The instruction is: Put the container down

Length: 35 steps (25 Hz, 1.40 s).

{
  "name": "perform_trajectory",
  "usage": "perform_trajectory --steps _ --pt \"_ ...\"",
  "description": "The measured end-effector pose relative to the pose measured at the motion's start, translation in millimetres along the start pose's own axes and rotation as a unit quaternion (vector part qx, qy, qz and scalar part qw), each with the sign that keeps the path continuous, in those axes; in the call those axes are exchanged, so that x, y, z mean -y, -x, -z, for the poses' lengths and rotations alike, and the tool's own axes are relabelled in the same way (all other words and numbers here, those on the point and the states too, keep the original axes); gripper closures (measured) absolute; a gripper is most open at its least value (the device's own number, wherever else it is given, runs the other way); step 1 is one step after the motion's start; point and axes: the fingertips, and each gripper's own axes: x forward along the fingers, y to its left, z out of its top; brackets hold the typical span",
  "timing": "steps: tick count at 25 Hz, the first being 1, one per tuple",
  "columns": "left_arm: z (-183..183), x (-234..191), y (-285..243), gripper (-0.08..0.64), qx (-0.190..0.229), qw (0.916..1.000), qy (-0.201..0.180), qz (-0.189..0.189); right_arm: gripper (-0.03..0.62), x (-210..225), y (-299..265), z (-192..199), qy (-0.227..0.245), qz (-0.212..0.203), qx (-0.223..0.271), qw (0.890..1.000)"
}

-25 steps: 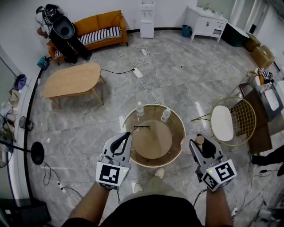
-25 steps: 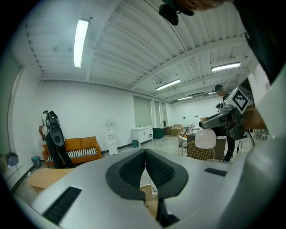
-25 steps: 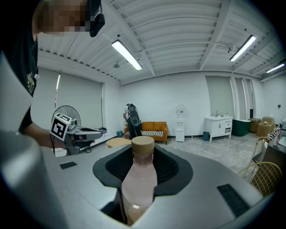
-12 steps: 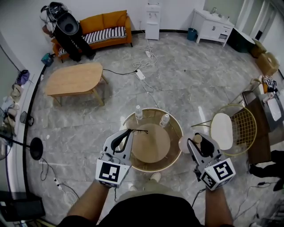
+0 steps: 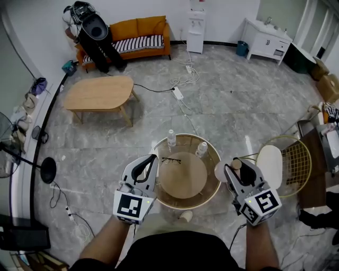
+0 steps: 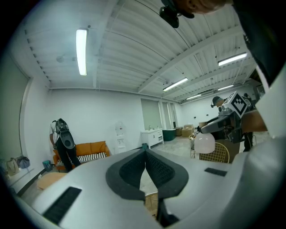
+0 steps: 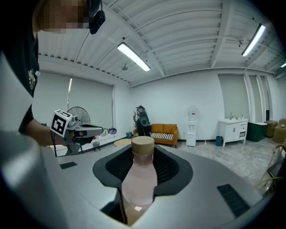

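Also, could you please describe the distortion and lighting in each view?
Head view: fisheye-curved walls, sheen on the floor. Left gripper view: dark round vignette, glaring ceiling light. Right gripper view: same vignette; the near bottle looks soft.

No word, number or brand can be read. The only signs are black-and-white square markers on the cubes of the left gripper (image 5: 152, 160) and right gripper (image 5: 237, 169), just nearer than the round table (image 5: 211, 156). The yellowish print on the person's shirt (image 7: 27, 77) is illegible.
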Motion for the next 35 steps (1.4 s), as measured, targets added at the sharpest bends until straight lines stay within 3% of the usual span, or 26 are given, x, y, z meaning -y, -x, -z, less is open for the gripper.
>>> perform_trajectory --steps 11,24,35 --pt "20 -11 -4 0.545 -0.016 0.9999 0.002 0.001 0.439 1 -25 19 -0.014 -0.002 -0.016 1.0" --pt "36 -14 -39 0.545 -0.018 0.998 -0.008 0.059 0.439 4 -48 44 -0.039 0.041 -0.032 0.998" --pt "47 -12 -62 0.545 -0.019 0.9967 -0.002 0.079 0.439 15 -71 80 -0.059 0.065 -0.063 0.994"
